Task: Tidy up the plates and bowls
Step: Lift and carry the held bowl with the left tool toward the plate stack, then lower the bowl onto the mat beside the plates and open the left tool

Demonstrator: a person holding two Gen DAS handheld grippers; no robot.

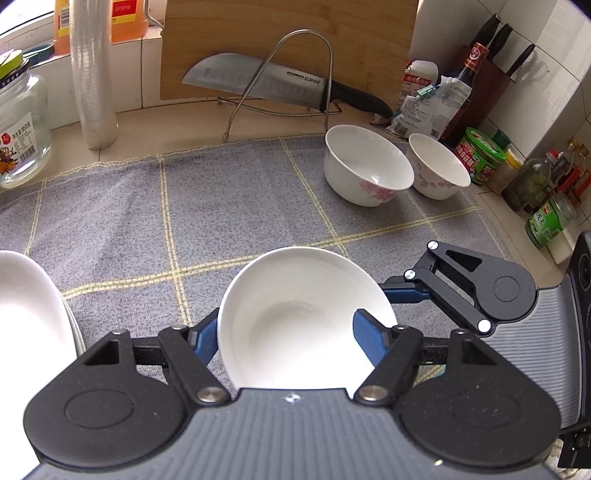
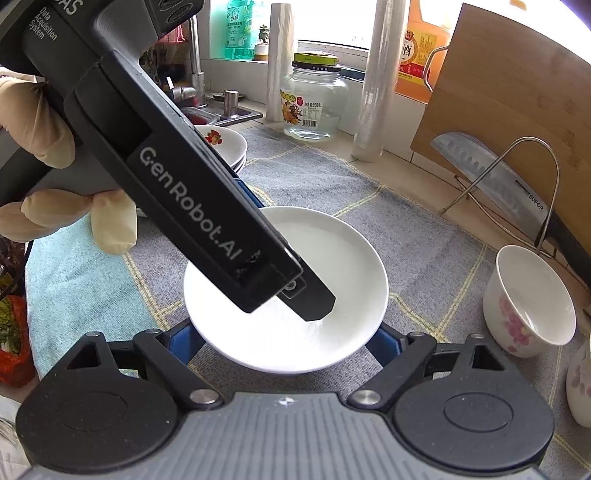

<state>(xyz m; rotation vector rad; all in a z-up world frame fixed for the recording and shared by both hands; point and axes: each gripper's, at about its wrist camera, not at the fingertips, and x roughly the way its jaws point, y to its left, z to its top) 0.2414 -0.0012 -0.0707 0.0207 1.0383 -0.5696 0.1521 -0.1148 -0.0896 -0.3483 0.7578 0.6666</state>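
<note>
Left tool point(image 1: 291, 338) clamped across white plate's point(image 1: 295, 302) rim | right tool point(image 2: 284, 341) gaping wide around same plate, grip unclear | two bowls point(image 1: 367, 164) beyond on counter cloth point(image 1: 221, 206)

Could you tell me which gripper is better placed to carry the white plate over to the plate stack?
Probably the left gripper: its fingers straddle the white plate's rim, and the plate stack sits right beside it. The right gripper is on the plate's far side from the stack.

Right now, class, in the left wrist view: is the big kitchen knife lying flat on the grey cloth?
No: the kitchen knife rests in a wire rack against the wooden cutting board, beyond the grey cloth.
</note>
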